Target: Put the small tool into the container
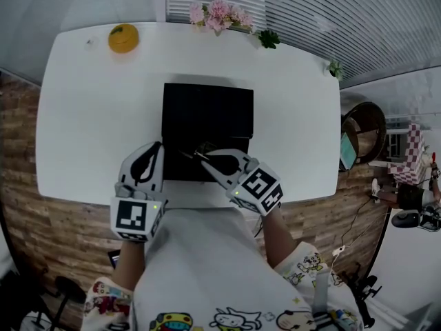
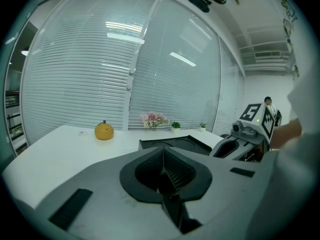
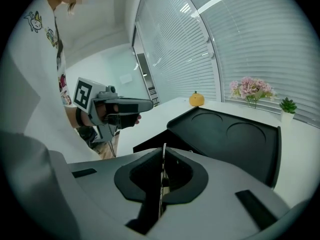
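Observation:
A black container (image 1: pixel 207 109) lies in the middle of the white table (image 1: pixel 89 116); its top face shows two round recesses (image 3: pixel 235 131). My right gripper (image 1: pixel 204 156) hovers over the container's near edge, shut on a thin metal tool (image 3: pixel 162 176) that stands edge-on between the jaws; the tool's tip (image 1: pixel 187 154) pokes out to the left. My left gripper (image 1: pixel 158 147) sits at the container's near left corner, its jaws shut with nothing in them (image 2: pixel 162 176). Each gripper shows in the other's view: the left gripper (image 3: pixel 120 109) and the right gripper (image 2: pixel 245 136).
An orange fruit (image 1: pixel 122 38) rests at the table's far left. Pink flowers (image 1: pixel 217 14) and two small green plants (image 1: pixel 269 38) line the far edge under the window blinds. A brown chair (image 1: pixel 364 126) stands right of the table.

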### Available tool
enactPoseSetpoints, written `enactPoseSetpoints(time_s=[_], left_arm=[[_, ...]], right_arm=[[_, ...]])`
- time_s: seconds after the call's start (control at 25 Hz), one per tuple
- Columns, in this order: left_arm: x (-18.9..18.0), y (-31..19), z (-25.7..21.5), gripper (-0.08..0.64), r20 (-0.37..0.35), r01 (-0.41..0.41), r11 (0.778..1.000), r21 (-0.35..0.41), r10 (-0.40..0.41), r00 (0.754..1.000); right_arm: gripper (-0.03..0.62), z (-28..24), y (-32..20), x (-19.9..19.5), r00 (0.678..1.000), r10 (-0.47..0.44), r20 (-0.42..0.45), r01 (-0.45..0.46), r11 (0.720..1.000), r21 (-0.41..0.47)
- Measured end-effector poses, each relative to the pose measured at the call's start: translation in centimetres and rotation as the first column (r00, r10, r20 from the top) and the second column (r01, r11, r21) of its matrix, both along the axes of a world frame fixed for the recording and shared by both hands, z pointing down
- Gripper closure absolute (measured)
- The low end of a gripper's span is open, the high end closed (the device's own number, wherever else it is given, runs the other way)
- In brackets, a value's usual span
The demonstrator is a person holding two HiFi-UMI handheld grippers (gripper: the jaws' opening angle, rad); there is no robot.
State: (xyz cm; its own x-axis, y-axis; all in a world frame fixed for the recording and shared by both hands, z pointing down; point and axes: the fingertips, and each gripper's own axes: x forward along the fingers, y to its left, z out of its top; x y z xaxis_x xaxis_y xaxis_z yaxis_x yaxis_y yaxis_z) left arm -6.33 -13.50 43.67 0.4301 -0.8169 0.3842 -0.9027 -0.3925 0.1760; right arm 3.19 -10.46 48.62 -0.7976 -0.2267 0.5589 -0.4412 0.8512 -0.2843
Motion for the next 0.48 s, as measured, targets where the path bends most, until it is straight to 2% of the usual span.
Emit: enactPoseSetpoints(time_s=[0.16, 0.48], left_arm=[[0.0, -0.1, 0.1, 0.552, -0.002, 0.005, 1.000, -0.001, -0.005, 1.000], [-0.1, -0.4, 0.1, 0.552, -0.005, 0.009, 1.000, 0.001, -0.009, 1.000]], right_arm=[[0.580, 0.5, 0.2, -0.3, 0.999, -0.041, -0.015, 0.040, 0.999, -0.033], [0.578, 1.8, 0.2, -0.1, 0.995, -0.071, -0.069, 0.063, 0.993, -0.102]])
